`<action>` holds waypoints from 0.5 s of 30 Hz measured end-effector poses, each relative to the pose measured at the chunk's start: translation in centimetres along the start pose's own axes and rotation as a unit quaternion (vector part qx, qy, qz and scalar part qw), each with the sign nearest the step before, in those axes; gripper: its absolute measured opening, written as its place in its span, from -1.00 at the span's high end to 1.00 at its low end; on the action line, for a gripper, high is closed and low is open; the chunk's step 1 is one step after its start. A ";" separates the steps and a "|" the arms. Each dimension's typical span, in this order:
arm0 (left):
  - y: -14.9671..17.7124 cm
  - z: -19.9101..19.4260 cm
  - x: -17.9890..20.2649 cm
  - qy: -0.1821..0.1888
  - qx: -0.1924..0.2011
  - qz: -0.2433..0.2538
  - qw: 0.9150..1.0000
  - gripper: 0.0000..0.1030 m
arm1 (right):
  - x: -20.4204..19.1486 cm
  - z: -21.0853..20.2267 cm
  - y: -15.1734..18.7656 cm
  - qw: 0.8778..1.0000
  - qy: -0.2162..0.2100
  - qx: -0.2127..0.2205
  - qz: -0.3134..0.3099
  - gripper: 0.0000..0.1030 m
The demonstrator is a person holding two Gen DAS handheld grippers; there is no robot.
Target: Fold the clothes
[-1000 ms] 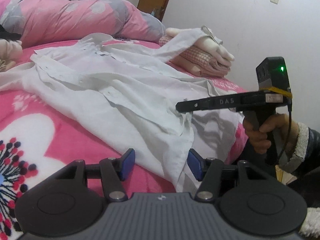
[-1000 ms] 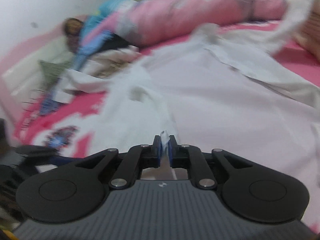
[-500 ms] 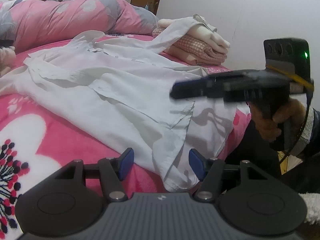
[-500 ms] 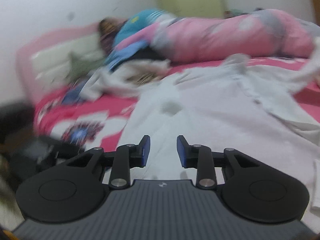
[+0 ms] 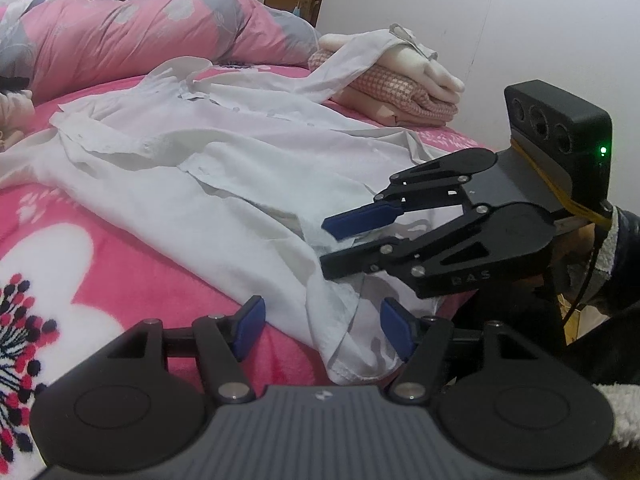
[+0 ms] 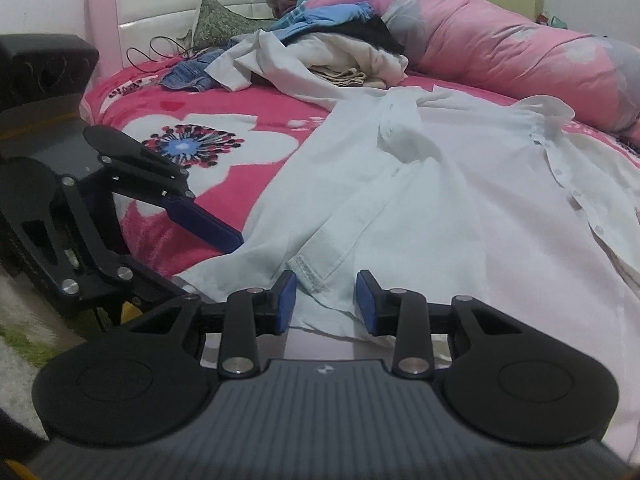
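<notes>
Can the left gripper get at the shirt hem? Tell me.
Probably yes: the left gripper is open, the shirt hem hangs just ahead at the bed edge, and the right gripper sits higher, aside.

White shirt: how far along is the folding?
Done: a folded stack sits at the bed's far corner. In hand: nothing; the white shirt lies spread open, both the left tool and right tool open at its hem. Left: every fold.
</notes>
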State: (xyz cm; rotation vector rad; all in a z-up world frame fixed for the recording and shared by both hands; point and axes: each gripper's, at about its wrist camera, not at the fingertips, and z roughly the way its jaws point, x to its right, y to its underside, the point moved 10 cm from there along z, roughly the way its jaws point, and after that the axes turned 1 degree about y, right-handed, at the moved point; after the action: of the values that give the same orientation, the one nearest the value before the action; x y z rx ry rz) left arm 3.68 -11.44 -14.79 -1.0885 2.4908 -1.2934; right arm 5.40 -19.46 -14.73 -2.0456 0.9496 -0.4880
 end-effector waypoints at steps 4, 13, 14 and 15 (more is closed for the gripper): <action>0.1 0.1 0.1 -0.001 -0.001 0.001 1.000 -0.27 | 1.4 -0.5 -0.5 0.999 0.014 0.022 0.045 0.88; 0.2 -0.4 0.4 -0.016 -0.009 0.018 1.000 -0.38 | 11.8 -5.5 1.8 0.917 0.049 0.165 0.359 0.90; 0.2 -0.6 0.5 -0.025 -0.008 0.026 0.999 -0.39 | 13.1 -5.6 2.8 0.901 0.055 0.167 0.397 0.90; 0.1 -0.9 0.6 -0.033 -0.006 0.034 0.999 -0.39 | 14.2 -5.5 3.9 0.885 0.061 0.165 0.431 0.90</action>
State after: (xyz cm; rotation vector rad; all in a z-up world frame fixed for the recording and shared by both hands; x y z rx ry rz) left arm 2.83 -11.18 -14.25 -1.0236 2.4687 -1.2057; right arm 9.35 -34.72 -14.46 -1.1263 1.5962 -0.2564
